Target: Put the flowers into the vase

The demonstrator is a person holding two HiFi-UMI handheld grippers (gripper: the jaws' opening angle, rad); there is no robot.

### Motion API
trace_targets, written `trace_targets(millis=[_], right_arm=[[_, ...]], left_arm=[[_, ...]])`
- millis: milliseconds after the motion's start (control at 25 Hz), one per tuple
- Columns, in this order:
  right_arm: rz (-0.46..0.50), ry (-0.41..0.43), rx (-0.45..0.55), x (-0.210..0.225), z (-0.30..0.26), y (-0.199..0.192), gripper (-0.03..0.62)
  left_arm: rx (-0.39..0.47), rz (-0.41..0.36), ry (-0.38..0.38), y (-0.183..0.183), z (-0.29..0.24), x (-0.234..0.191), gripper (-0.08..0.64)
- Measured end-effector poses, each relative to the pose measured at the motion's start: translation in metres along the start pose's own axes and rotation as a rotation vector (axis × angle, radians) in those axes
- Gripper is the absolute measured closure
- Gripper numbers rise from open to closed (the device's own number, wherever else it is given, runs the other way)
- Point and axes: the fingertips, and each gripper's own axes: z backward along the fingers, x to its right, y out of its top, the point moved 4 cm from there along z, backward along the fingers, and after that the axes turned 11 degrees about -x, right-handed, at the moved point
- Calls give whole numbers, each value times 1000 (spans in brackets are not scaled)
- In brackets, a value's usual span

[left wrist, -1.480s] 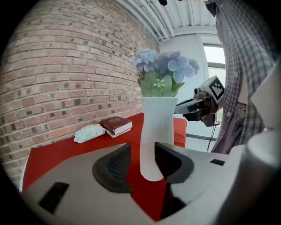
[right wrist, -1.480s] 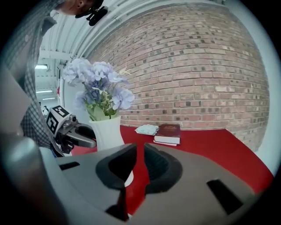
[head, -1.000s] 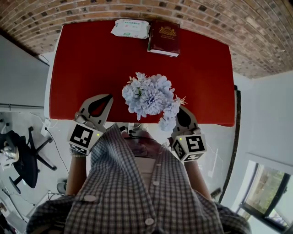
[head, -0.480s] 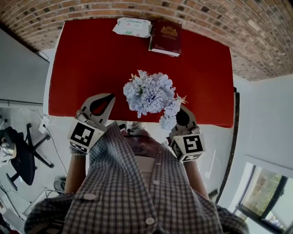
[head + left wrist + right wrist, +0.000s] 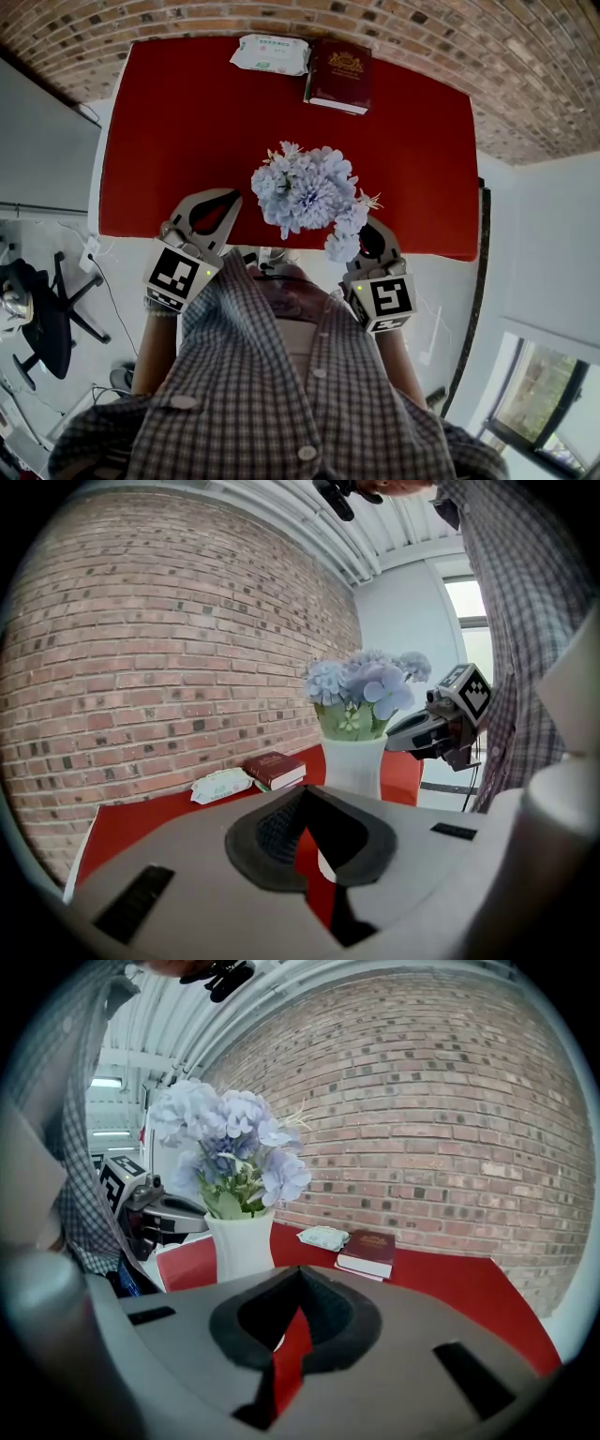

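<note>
Nearest, the person's checked shirt (image 5: pixel 281 394) fills the bottom of the head view, with a gripper on either side of it. Both grippers sit at the near edge of the red tabletop (image 5: pixel 178 122). The left gripper (image 5: pixel 221 199) has its jaws pressed together with nothing between them; only the red tabletop shows through the hollow behind the tips. The right gripper (image 5: pixel 372 232) likewise has its jaws closed and empty, and its tips lie partly under the blooms in the head view.

Between the two grippers, on the near part of the tabletop, stands a white vase (image 5: pixel 242 1246), upright. The pale blue flowers (image 5: pixel 307 192) are already in it, their heads spreading above the rim with green leaves at the neck. Neither gripper touches the vase or the flowers.

Farther back, at the far edge of the tabletop, a pack of wet wipes (image 5: pixel 270 54) lies just beside a dark red book (image 5: pixel 337 77). Behind them rises a brick wall (image 5: pixel 169 649).
</note>
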Motion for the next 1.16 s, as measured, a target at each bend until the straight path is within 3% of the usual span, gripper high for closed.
trace_targets(millis=[1160], right_arm=[[-48,-9,-57,-1,-7,-19,586]], left_arm=[[-22,-31,-44,-2,-5,-2,552]])
